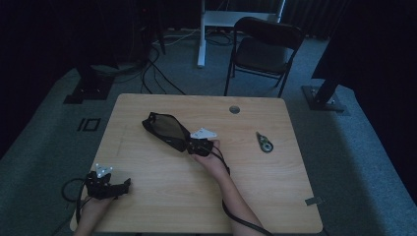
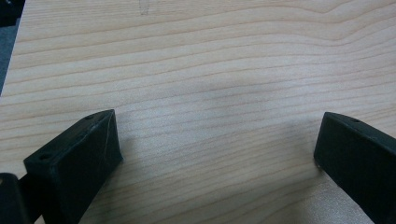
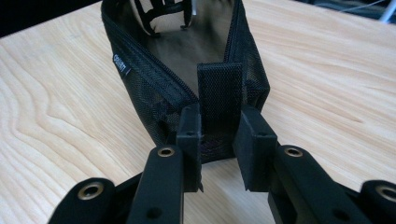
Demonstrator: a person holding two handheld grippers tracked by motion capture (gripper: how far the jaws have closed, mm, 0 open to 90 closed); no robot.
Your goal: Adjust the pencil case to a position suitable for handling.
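Black mesh pouch (image 1: 164, 129), apparently unzipped, mid-table, end-tab clamped.

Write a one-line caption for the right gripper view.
Right gripper shut on the end tab of an open black mesh pouch lying on a wooden table.

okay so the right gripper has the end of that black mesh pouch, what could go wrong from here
1. The right gripper pinches only the narrow tab at the end of the pouch. A pull could slip it free.
2. The pouch is unzipped and gaping. If it is lifted by that end, whatever is inside might slide out.
3. The left gripper stands open over bare table, far from the pouch, so nothing steadies the other end; the pouch may drag or swing.
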